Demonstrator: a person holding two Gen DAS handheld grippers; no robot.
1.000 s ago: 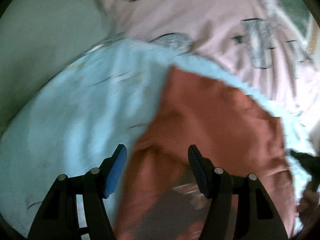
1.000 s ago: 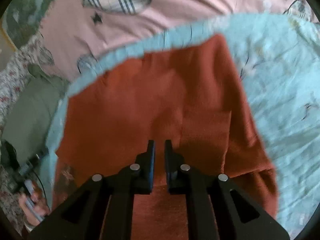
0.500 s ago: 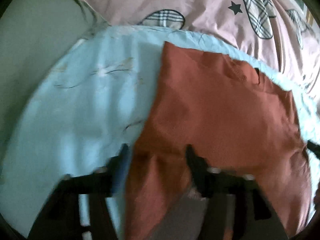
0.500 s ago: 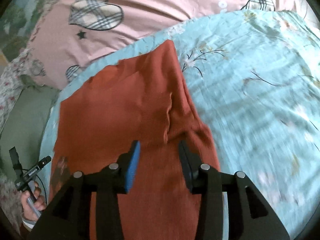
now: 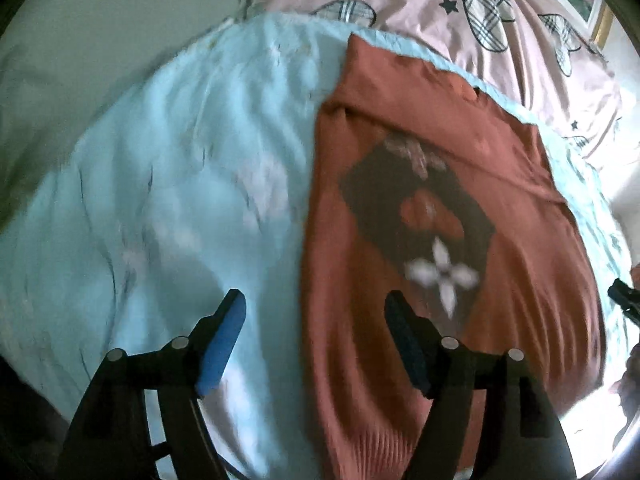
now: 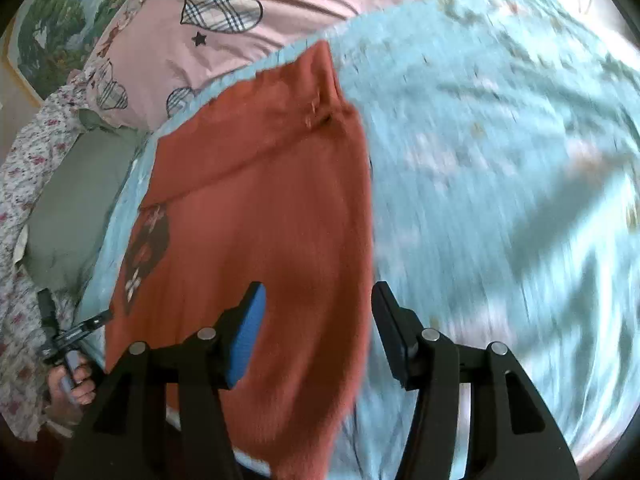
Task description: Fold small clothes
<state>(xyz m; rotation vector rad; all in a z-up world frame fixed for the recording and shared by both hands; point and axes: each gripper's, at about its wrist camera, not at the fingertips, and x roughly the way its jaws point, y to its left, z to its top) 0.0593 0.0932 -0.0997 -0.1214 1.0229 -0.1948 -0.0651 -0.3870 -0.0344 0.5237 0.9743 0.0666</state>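
Observation:
A rust-red knit sweater [image 5: 404,128] lies flat on a light blue bedsheet [image 5: 180,168], with a dark printed patch [image 5: 416,216] showing on its front. It also shows in the right wrist view [image 6: 264,216]. My left gripper [image 5: 316,320] is open and empty, hovering over the sweater's left edge near its hem. My right gripper [image 6: 320,312] is open and empty, hovering over the sweater's right edge near the hem. The other gripper [image 6: 72,332] shows at the far left of the right wrist view, in a hand.
A pink quilt with plaid hearts [image 6: 224,8] lies at the far side of the sheet. A grey-green cushion [image 6: 68,200] sits beside the sheet. The blue sheet [image 6: 500,184] stretches wide to the right of the sweater.
My right gripper opened and let go of the sweater. Both grippers pulled back toward the hem, and the sweater now lies flat with its printed patch showing.

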